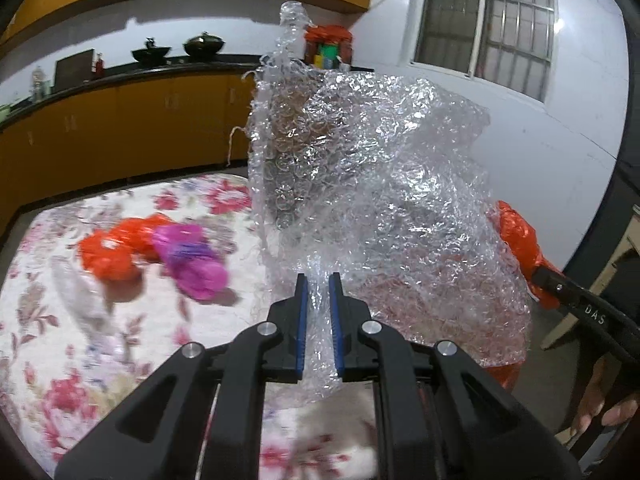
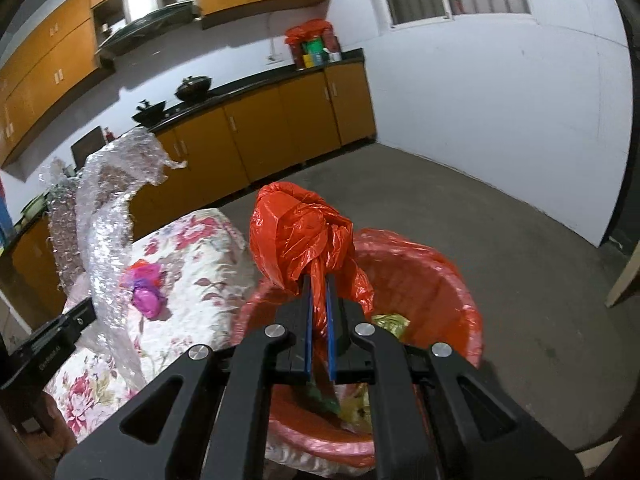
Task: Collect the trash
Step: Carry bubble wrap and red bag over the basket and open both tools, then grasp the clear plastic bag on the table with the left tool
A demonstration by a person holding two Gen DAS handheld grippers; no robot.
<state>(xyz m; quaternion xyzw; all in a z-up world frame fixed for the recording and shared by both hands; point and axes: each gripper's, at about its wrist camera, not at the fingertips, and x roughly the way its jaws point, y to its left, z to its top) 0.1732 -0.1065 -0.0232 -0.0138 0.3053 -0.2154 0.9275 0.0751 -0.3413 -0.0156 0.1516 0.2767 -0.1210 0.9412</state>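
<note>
Your left gripper (image 1: 319,280) is clenched on a gathered fold at the lower edge of a large sheet of bubble wrap (image 1: 360,184), which stands raised above the right-hand edge of the table (image 1: 132,344) with its floral cloth. Your right gripper (image 2: 319,280) is clamped on the twisted tail of a red plastic bag (image 2: 298,236), holding it over the near rim of the red-lined trash bin (image 2: 420,280), which stands on the floor just beside the table's corner. Both items will, in my judgement, handle as very light and wholly limp: the sheet is bulky and springy, liable to billow, catch on the bin rim or spring back out once let go, so the bunched fold you hold is the sound place to grip it (a single flat layer would likely slide between the pads). The bag film is thin and slippery; its knotted neck is the firm point, and you have it there. Still on the cloth, toward the middle of the table, lie a crumpled red bag (image 1: 116,248) and a crumpled magenta bag (image 1: 192,256) touching one another; take each by a pinched ridge of film. The bin already holds some yellowish and green scraps, too indistinct to identify.
</note>
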